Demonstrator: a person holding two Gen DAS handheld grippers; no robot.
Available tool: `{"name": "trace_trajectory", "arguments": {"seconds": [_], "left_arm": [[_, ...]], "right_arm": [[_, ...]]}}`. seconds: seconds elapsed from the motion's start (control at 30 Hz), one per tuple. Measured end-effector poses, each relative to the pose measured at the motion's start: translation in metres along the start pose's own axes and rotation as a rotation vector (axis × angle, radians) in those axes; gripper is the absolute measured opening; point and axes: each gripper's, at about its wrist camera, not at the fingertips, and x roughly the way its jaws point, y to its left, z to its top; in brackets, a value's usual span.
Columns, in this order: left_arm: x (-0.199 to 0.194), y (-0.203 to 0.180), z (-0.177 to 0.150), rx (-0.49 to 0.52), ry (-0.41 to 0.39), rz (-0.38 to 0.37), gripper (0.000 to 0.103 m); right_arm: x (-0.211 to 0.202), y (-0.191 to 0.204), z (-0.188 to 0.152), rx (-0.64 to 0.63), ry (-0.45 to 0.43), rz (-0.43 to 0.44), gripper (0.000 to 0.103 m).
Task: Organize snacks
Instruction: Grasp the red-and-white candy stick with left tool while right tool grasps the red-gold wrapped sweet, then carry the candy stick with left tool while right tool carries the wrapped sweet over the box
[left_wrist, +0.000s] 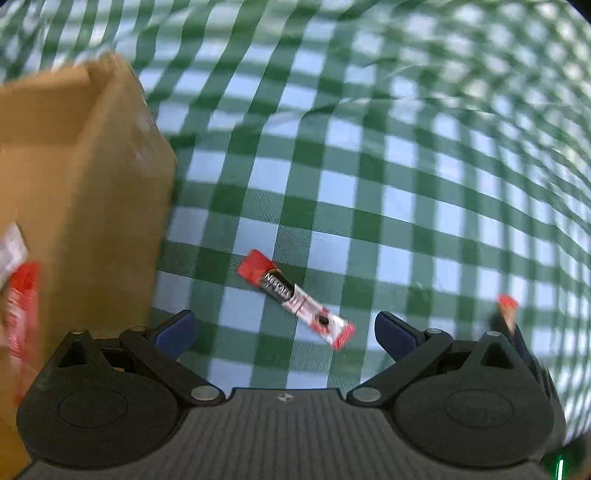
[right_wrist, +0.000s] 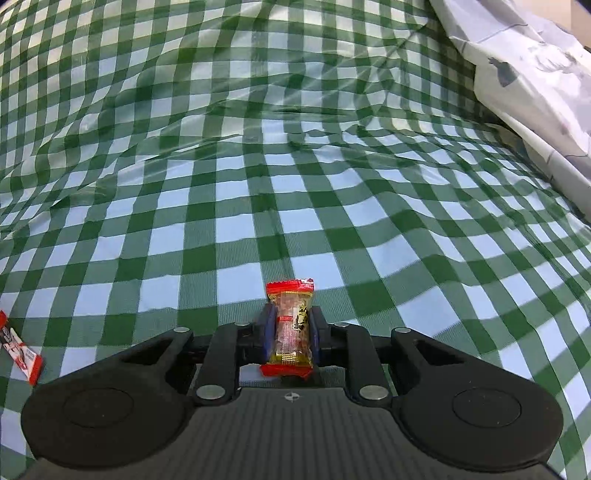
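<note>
Right fingers clamp a candy; left fingers wide; cardboard box holds red packets.

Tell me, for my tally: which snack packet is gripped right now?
The clear candy packet with red ends, clamped in the right gripper. The coffee stick lies loose on the cloth.

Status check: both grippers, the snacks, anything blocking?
Left gripper open, above Nescafe stick on checked cloth. Right gripper shut on red-ended candy. Cardboard box at left; path unobstructed.
</note>
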Motion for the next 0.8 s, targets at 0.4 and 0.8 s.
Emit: {"name": "trace_trajectory", "arguments": {"seconds": [0.4, 0.8], "left_arm": [[0.033, 0.004, 0.005, -0.008, -0.017, 0.075, 0.025], [-0.021, 0.017, -0.025, 0.100, -0.061, 0.004, 0.006]], "right_arm": [[-0.001, 0.001, -0.002, -0.002, 0.011, 0.006, 0.022], [-0.076, 0.006, -0.001, 0.067, -0.023, 0.033, 0.019]]}}
